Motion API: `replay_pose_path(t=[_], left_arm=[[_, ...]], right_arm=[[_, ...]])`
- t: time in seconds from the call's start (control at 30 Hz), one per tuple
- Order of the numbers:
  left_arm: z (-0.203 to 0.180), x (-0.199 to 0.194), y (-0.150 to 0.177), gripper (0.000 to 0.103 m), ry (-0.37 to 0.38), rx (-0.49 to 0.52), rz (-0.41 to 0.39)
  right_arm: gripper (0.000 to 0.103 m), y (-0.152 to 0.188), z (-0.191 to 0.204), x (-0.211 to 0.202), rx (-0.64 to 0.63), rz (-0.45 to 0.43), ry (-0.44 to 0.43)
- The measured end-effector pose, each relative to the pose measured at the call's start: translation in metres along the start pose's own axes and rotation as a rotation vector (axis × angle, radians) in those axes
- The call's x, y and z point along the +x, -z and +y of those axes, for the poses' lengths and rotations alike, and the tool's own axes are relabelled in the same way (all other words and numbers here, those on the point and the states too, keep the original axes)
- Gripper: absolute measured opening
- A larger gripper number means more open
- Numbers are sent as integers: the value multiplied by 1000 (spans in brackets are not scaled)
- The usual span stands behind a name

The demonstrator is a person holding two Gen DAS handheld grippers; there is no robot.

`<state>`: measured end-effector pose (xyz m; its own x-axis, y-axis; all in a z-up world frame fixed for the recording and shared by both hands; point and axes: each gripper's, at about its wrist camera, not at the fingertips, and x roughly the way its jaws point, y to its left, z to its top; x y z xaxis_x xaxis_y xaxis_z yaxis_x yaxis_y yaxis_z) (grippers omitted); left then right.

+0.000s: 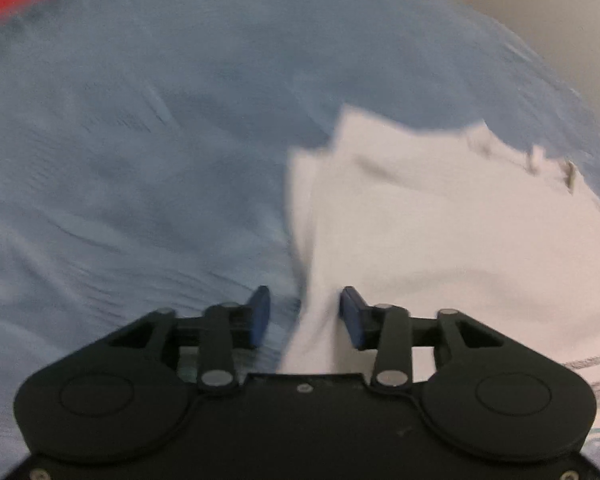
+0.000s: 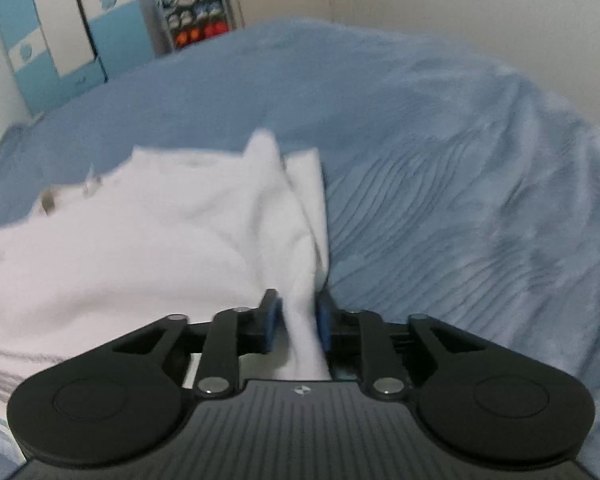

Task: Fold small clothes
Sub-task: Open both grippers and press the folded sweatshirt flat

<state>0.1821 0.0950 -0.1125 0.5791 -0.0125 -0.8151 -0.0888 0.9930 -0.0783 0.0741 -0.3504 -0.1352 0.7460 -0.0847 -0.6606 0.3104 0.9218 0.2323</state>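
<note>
Right claw [image 2: 298, 316] clenched on a bunched edge of the white garment [image 2: 148, 240] lying on the blue bed [image 2: 440, 140], left claw [image 1: 305, 314] parted around the opposite edge; soft, light, limp cloth, best gripped at corners.

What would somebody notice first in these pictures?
The big white garment spread on the blue blanket stands out most. Each black tool has a bunch of that white cloth between its blue fingers: the right tool near the garment's right edge, the left tool near its left edge.
</note>
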Motion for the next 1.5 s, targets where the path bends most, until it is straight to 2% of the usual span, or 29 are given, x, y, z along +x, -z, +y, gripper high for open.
replay_pose_path(t=[0.07,0.1,0.17,0.23,0.3,0.33,0.37,0.4,0.47,0.53,0.63,0.7,0.77,0.83,0.87,0.9,1.03,1.07,1.13,1.17,1.2,1.27,1.37,1.43,1.5], left_arm=[[-11,-27,3,43,-87,41,-119],[-18,-38,6,43,-86,61,-167],[-36,-49,18,47,-28,116,-241],[-53,-42,29,48,27,121,-273],[-70,-20,41,51,102,128,-203],[-77,0,49,53,95,150,-120],[-81,14,58,55,80,171,-110],[-82,17,67,56,71,184,-163],[-84,13,66,54,65,191,-174],[-82,-4,57,54,71,169,-159],[-89,-31,42,54,132,163,-229],[-100,-38,36,54,174,169,-258],[-111,-26,39,55,211,182,-221],[-118,12,48,57,185,200,-74],[-117,19,55,57,189,205,-108],[-119,17,58,57,189,216,-132],[-118,-3,39,57,181,239,-104],[-115,-9,33,57,168,247,-122],[-106,-25,21,57,137,258,-163],[-99,-32,19,57,128,252,-172],[-93,-35,16,57,127,238,-177],[-79,-35,14,57,123,199,-180],[-56,-35,30,57,78,159,-120],[-47,-23,39,57,57,136,-76],[-39,-7,51,59,73,130,-51]], right_arm=[[34,-3,7,-23,-46,-128,53],[32,-2,13,-30,-65,-165,46],[23,-3,28,-35,-62,-190,-24],[22,0,46,-30,-42,-194,-86],[22,8,67,-12,-43,-172,-127],[23,18,77,1,-59,-156,-129],[24,27,84,17,-81,-118,-111],[23,39,86,35,-101,-77,-84],[23,53,84,42,-114,-114,-83],[23,39,86,29,-116,-99,-83],[24,22,89,-2,-64,-184,-114],[26,14,96,-7,-49,-208,-141],[28,16,103,4,-48,-194,-148],[32,25,105,34,-48,-101,-128],[32,33,101,54,-52,-57,-129],[32,39,96,57,-49,-82,-143],[33,13,88,31,-54,-56,-159],[35,10,83,16,-52,-84,-162],[48,1,68,-7,-46,-135,-145],[61,-2,57,-18,-40,-158,-123],[67,-5,47,-24,-32,-172,-99],[69,-7,20,-33,6,-171,-54],[67,-5,-8,-28,69,-132,-20],[60,-1,-15,-24,78,-106,14],[49,5,-14,-24,78,-92,15]])
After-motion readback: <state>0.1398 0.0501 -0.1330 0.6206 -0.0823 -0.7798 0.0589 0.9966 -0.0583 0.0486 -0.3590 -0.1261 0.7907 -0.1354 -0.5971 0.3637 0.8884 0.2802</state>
